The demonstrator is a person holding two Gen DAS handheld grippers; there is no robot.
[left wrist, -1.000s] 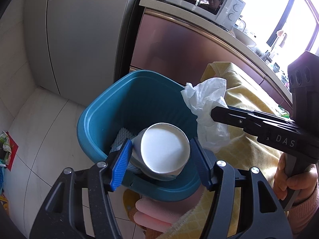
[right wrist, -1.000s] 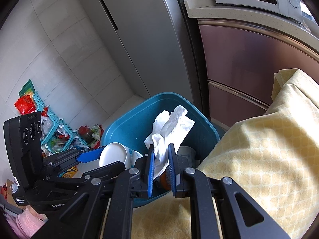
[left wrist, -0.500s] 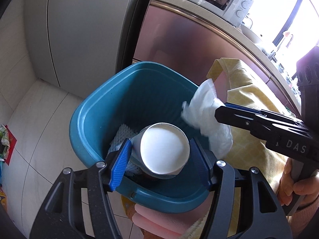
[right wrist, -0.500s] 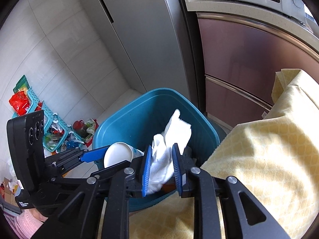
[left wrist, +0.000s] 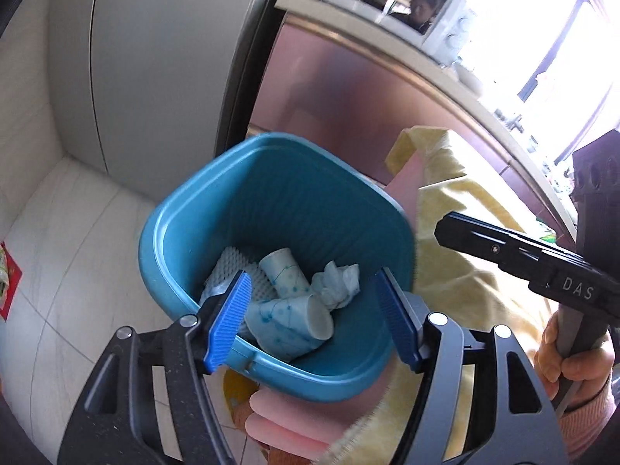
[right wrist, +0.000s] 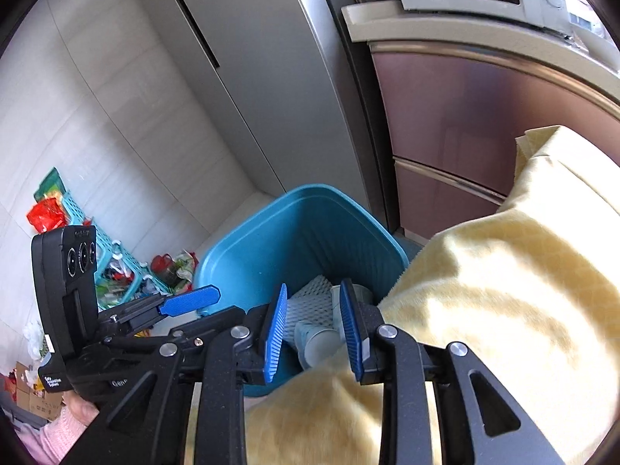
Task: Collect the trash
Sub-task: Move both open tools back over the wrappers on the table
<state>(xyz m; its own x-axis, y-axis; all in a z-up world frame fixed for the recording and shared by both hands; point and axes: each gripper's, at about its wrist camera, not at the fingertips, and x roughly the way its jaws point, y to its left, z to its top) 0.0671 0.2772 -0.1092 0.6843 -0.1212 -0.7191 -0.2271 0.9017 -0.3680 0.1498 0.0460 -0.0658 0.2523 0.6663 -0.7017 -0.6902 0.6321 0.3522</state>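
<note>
A blue trash bin [left wrist: 186, 228] stands on the floor beside the table; it also shows in the right wrist view [right wrist: 240, 252]. Inside lie two paper cups with blue dots [left wrist: 290, 310], a crumpled white tissue [left wrist: 337, 283] and white foam netting [left wrist: 232, 263]. My left gripper [left wrist: 314, 321] is open and empty just above the bin's near rim. My right gripper [right wrist: 314, 325] is open and empty above the bin; the cups [right wrist: 316, 343] and netting [right wrist: 310, 294] show between its fingers. Its finger reaches into the left wrist view [left wrist: 484, 236].
A yellow cloth [right wrist: 503, 290] covers the table right of the bin. A grey fridge [left wrist: 155, 58] and a brown cabinet [right wrist: 484, 124] with a microwave [left wrist: 387, 4] stand behind. Teal baskets with packets [right wrist: 97, 240] sit on the floor at left.
My left gripper let go of the paper cup and my right gripper let go of the tissue. Both now lie in the bin. Both grippers have opened wider.
</note>
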